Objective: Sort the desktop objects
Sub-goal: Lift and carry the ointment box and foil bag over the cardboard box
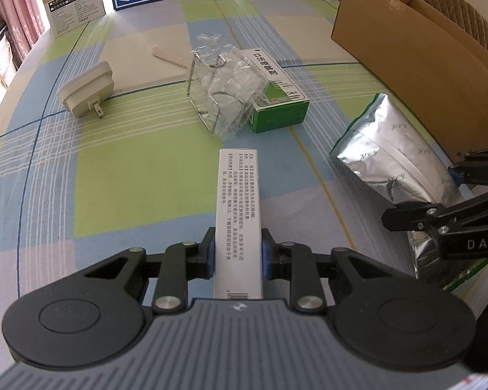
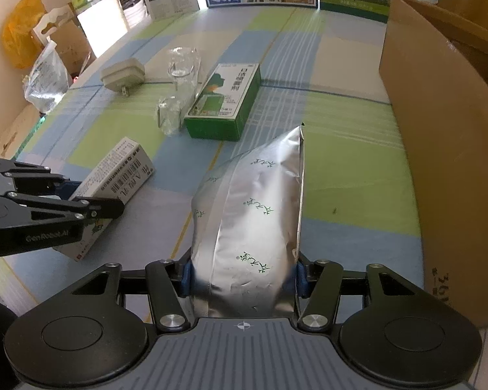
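A long white medicine box (image 1: 239, 201) with black print lies lengthwise between the blue pads of my left gripper (image 1: 238, 253), which is shut on its near end. The right wrist view shows the same box (image 2: 120, 169) tilted on the checked tablecloth, with the left gripper (image 2: 91, 195) gripping it from the left. My right gripper (image 2: 243, 276) is shut on a silver foil pouch (image 2: 253, 201), its pads pressing both sides of the pouch's near end. The left wrist view has the pouch (image 1: 384, 149) at the right, with the right gripper (image 1: 426, 191) across it.
A green box (image 1: 276, 97) and crumpled clear packaging on a wire frame (image 1: 221, 91) lie mid-table. A white plug adapter (image 1: 88, 91) and a pale stick (image 1: 169, 55) lie to the left. An open cardboard box (image 2: 445, 130) stands along the right. Printed cartons line the far edge.
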Demonstrator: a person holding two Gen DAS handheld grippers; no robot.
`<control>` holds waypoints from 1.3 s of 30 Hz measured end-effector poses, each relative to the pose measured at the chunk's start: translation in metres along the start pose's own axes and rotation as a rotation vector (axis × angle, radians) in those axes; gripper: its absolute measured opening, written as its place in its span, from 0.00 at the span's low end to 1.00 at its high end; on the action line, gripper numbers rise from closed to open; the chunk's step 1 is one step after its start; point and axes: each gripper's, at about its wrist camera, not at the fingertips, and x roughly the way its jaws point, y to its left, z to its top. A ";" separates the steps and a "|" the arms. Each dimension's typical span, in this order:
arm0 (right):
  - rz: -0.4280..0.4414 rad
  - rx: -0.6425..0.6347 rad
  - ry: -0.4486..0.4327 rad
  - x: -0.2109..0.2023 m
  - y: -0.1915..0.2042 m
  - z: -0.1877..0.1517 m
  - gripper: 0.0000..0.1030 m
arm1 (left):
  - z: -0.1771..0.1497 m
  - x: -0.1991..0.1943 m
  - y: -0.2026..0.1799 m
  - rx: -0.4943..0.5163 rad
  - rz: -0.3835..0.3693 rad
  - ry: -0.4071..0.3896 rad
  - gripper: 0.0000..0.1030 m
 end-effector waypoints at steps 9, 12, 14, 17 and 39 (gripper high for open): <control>0.010 0.002 -0.019 -0.012 0.004 -0.002 0.51 | 0.003 -0.009 -0.003 -0.001 0.003 -0.018 0.21; 0.012 0.003 -0.024 -0.016 0.005 -0.003 0.51 | 0.003 -0.013 -0.004 -0.001 0.002 -0.024 0.21; 0.013 0.004 -0.027 -0.018 0.006 -0.003 0.51 | 0.004 -0.016 -0.005 -0.001 0.001 -0.026 0.21; 0.013 0.003 -0.032 -0.022 0.006 -0.004 0.51 | 0.004 -0.020 -0.007 0.001 0.000 -0.031 0.21; 0.012 0.020 -0.108 -0.067 0.007 -0.011 0.51 | 0.000 -0.064 -0.037 0.032 -0.005 -0.073 0.21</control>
